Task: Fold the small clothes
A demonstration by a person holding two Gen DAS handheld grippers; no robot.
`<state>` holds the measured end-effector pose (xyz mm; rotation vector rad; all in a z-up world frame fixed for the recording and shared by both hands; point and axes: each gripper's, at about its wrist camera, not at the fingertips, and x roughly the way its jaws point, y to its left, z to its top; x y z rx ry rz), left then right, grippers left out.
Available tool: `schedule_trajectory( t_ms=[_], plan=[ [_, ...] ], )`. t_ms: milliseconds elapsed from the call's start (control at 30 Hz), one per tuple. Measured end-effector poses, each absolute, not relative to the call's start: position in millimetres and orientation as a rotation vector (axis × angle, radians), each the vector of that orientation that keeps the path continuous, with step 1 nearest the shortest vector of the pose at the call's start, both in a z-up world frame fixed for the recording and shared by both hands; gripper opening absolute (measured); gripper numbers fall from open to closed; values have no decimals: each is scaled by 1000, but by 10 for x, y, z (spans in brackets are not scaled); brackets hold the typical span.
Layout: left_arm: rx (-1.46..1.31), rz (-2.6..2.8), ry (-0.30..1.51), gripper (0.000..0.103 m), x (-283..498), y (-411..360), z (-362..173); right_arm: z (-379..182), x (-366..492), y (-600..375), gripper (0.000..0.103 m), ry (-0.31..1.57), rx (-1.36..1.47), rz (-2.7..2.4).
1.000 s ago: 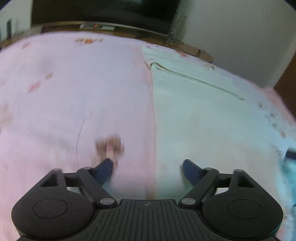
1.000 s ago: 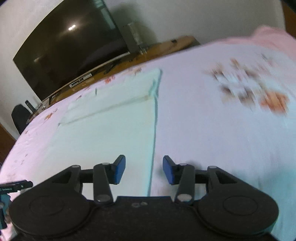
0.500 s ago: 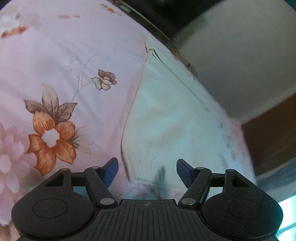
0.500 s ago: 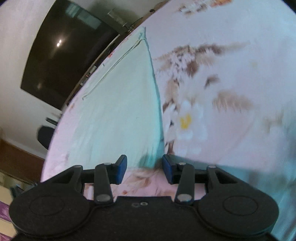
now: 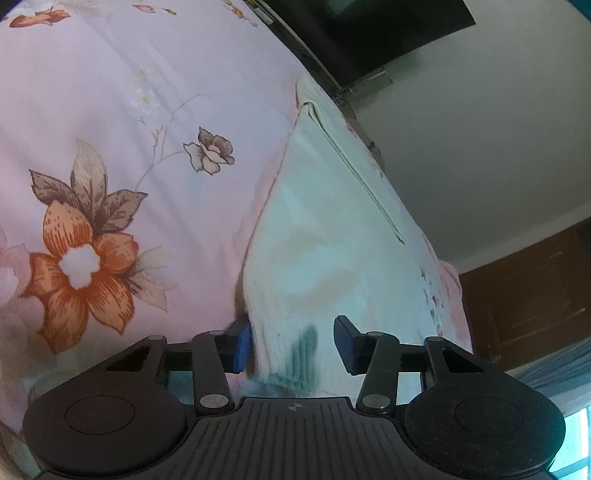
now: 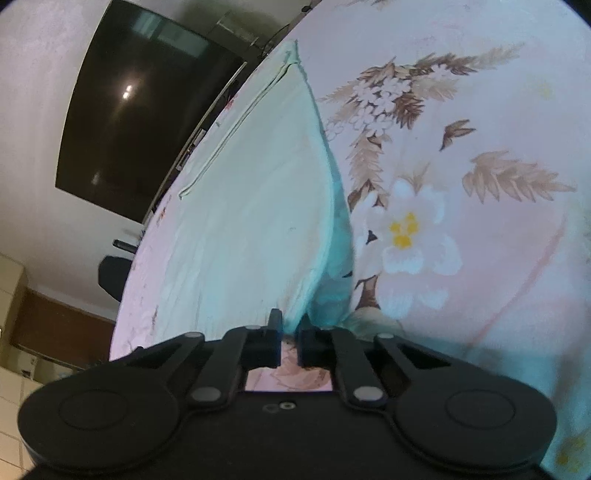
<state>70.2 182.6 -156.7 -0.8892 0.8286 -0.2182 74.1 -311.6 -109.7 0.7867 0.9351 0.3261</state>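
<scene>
Closing, the left gripper (image 5: 293, 345) straddles the near corner of the pale mint garment (image 5: 332, 240), left pad against its edge, right pad apart. The right gripper (image 6: 289, 338) pinches the opposite near corner, jaws closing tight. Garment lies flat at frame centre on the pink floral bedsheet (image 5: 122, 110), a stitched seam near its far end.

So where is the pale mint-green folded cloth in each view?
Left wrist view: the pale mint-green folded cloth runs from bottom centre up to the right.
Right wrist view: it runs from bottom centre up to the left.
Shared landmark: the dark wall-mounted television.
</scene>
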Motion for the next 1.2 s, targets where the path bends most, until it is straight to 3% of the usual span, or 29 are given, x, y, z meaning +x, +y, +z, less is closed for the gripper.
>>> schedule_trajectory(
  t_ms=[133,167,200,233,567,767,900,1200],
  plan=[
    [-894,-213,819,47,698,1775,-1582,-1145,731,-3102,11,940,822,327],
    [-882,-208,820,39,711,1764,-1566,-1162,738,-3119,11,943,842,329],
    [-840,-188,834,8,724,1728,-1552,-1179,743,-3132,11,942,858,331],
    [-801,-167,857,5,760,1679,-1561,-1188,749,-3142,8,943,857,328],
    [-713,-144,728,4,573,1666,-1294,-655,573,-3066,5,803,631,372],
    [-760,-111,778,4,595,1697,-1609,-1106,588,-3178,5,912,640,298],
    [-746,-108,774,4,602,1661,-1569,-1031,555,-3130,5,894,606,285],
    [-707,-171,609,4,976,1713,-860,-368,810,-2974,5,754,430,344]
  ],
)
